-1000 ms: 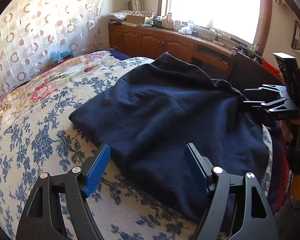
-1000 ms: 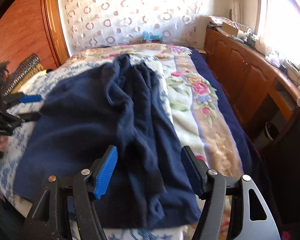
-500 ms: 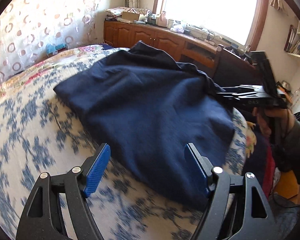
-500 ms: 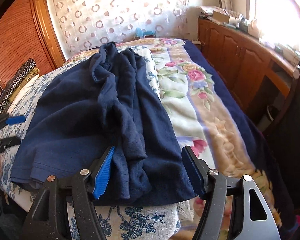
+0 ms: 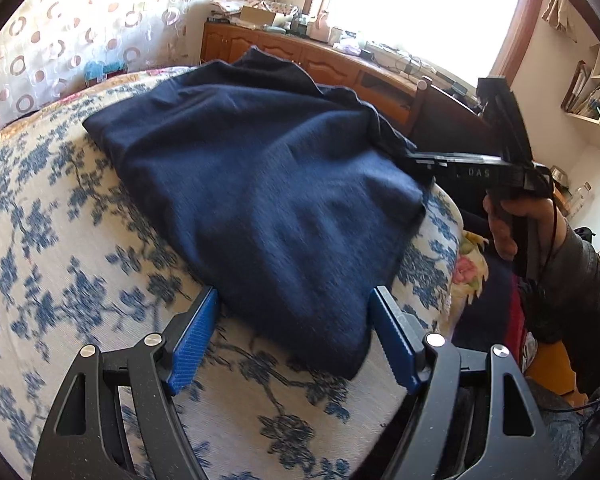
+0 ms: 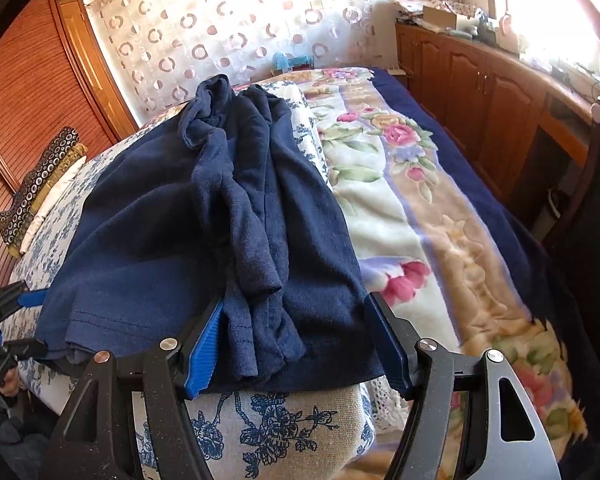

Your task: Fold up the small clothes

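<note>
A navy blue garment (image 5: 260, 184) lies spread on the blue-flowered bed cover (image 5: 60, 240), bunched into long folds along its right side (image 6: 252, 208). My left gripper (image 5: 292, 340) is open and straddles the garment's near corner, its blue pads on either side of the cloth. My right gripper (image 6: 296, 340) sits at the hem by the bed's edge. Its jaws are closing, with the folded hem between them and the pads still wide apart. Each gripper also shows in the other's view: the right gripper (image 5: 420, 164) at the garment's far corner, the left gripper (image 6: 22, 322) at the lower left.
A rose-patterned blanket (image 6: 400, 200) covers the bed's right half. Wooden cabinets (image 6: 480, 80) with clutter on top run under the bright window. A wooden wardrobe (image 6: 20, 100) and stacked patterned cloths (image 6: 40, 172) are at the left. A person's hand (image 5: 504, 224) holds the right gripper.
My left gripper has slid towards the garment's near corner, which now lies between its jaws. My right gripper has dropped to the hem and its jaws have narrowed a little.
</note>
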Action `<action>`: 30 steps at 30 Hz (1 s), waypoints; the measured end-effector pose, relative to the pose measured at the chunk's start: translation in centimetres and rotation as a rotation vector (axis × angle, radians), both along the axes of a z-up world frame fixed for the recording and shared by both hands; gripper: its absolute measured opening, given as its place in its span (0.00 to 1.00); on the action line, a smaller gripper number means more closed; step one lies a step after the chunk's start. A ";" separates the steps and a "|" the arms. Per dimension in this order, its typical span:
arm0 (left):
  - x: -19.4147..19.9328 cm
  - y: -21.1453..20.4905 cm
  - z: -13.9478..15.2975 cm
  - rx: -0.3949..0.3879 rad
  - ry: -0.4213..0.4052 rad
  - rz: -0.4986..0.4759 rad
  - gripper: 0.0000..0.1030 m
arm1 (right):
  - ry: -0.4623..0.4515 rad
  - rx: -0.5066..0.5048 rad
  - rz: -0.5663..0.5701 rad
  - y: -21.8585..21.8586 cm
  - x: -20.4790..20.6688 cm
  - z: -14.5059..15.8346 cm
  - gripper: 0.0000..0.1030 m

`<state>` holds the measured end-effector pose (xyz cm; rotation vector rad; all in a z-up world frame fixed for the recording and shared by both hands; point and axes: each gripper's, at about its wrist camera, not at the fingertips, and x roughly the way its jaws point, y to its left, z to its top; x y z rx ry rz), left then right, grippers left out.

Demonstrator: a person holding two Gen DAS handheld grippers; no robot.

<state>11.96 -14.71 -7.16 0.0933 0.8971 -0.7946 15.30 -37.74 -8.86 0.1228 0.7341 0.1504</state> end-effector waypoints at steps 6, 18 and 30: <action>-0.5 -0.9 0.0 0.015 -0.023 -0.005 0.33 | -0.028 -0.060 0.057 1.8 -0.3 0.2 0.36; 2.1 1.8 6.3 -0.149 -0.099 0.032 0.09 | -0.159 -0.013 0.141 1.2 -1.4 4.4 0.11; 15.9 4.7 9.0 -0.164 -0.102 0.220 0.09 | -0.210 -0.011 0.229 2.8 8.7 9.4 0.11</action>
